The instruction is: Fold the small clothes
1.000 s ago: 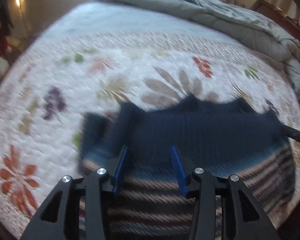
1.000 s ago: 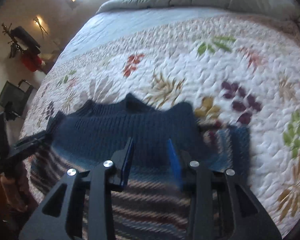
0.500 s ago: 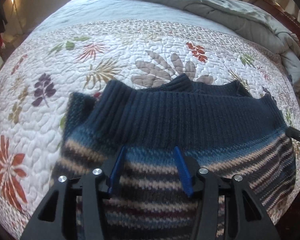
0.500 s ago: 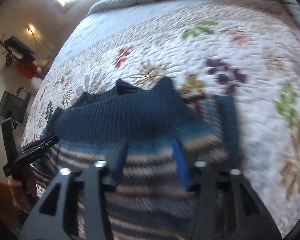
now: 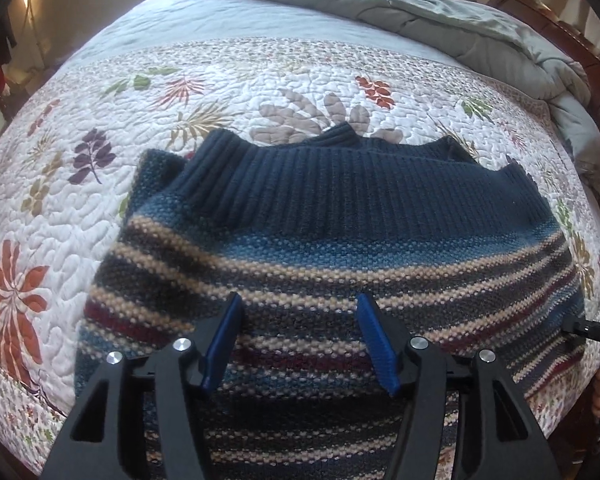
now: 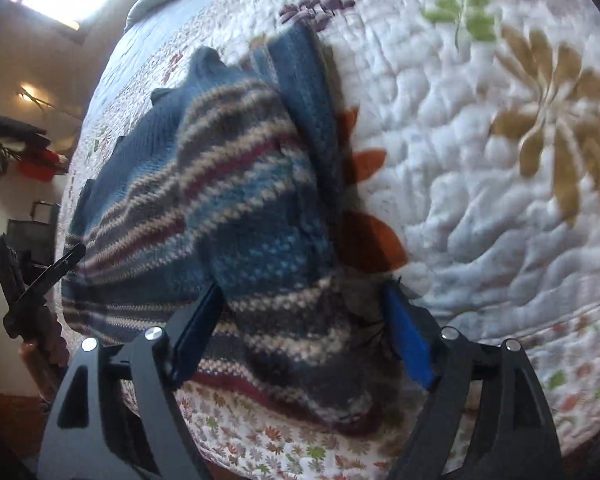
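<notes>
Fold under way, not finished. The striped knit sweater (image 5: 332,264) lies at the near edge of the floral quilt (image 5: 100,184), doubled so its navy ribbed hem faces the far side; sides remain to be brought in, I judge. My left gripper (image 5: 298,334) stands wide open above the stripes, holding nothing. My right gripper (image 6: 300,320) is also spread, straddling a bunched near corner, not clamped. Knit thick, edges uneven.

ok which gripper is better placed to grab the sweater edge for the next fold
Right, probably. The right gripper is open with the sweater corner bunched between its fingers at the quilt edge. The left gripper is open too, but over the sweater's flat middle, with no edge between its fingers.
</notes>
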### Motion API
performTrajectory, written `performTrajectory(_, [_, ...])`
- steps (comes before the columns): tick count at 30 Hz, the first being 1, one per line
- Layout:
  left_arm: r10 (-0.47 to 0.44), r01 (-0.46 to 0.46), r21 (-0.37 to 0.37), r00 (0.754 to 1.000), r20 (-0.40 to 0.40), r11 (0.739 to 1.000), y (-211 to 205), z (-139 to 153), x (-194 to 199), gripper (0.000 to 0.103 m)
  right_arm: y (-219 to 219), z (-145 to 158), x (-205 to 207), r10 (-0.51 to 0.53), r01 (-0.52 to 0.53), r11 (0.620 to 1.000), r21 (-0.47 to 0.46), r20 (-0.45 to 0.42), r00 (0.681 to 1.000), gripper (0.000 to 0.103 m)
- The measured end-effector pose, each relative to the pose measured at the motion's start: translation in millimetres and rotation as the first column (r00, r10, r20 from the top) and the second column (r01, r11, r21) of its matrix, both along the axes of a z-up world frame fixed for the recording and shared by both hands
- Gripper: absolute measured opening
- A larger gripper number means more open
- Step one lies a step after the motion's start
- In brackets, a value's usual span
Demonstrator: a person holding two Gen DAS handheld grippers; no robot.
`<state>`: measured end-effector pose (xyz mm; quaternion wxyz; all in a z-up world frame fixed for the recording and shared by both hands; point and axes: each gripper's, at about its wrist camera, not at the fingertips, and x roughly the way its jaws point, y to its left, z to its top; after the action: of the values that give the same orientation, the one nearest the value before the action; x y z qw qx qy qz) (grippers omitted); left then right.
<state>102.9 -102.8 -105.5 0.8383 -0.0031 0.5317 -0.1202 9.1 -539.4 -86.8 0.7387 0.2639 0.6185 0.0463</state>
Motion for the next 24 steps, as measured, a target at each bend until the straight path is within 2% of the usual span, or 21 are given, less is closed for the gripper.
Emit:
performTrajectory(1, [-0.002, 0.002, -0.003, 1.0, 0.001, 1.0, 0.2, 0.3, -0.3, 0.06, -0.2, -0.5, -1.7, -0.007, 0.007, 1.0, 0.008, 0.011, 1.0, 0.08])
performTrajectory(3, [-0.005, 0.005, 0.0, 1.0, 0.003, 1.0, 0.3, 0.6, -0.8, 0.06, 1.1, 1.9, -5.4, -0.01, 0.009, 1.0, 0.01, 0.024, 1.0, 0.069])
performTrajectory(4, [-0.008, 0.008, 0.001, 1.0, 0.004, 1.0, 0.1, 0.7, -0.7, 0.06, 2.7, 1.9, -8.1, -0.009, 0.007, 0.999, 0.041, 0.027, 1.0, 0.053])
performTrajectory(5, [-0.012, 0.012, 0.002, 1.0, 0.005, 1.0, 0.3, 0.6, -0.8, 0.06, 2.4, 1.6, -11.5, -0.01, 0.008, 0.997, 0.077, 0.022, 1.0, 0.043])
performTrajectory(10, [-0.034, 0.034, 0.012, 0.999, 0.026, 0.999, 0.9, 4.2, -3.1, 0.06, 10.5, 11.2, -7.4, -0.007, 0.006, 0.997, 0.077, 0.017, 1.0, 0.026])
performTrajectory(15, [-0.037, 0.037, 0.007, 0.998, 0.047, 0.999, 5.1, 9.7, -4.5, 0.062, 17.3, 29.7, -6.4, -0.027, 0.025, 0.999, 0.043, 0.036, 0.999, 0.021])
performTrajectory(19, [-0.048, 0.047, 0.008, 0.997, 0.058, 0.999, 7.6, 12.5, -5.7, 0.062, 29.1, 56.0, -3.9, -0.034, 0.033, 0.999, 0.013, 0.082, 0.996, 0.019])
performTrajectory(24, [-0.05, 0.051, -0.01, 0.997, 0.064, 0.999, 11.4, 16.7, -6.1, 0.063, 66.8, 99.5, 9.5, 0.046, -0.036, 0.997, -0.074, 0.152, 0.987, 0.018])
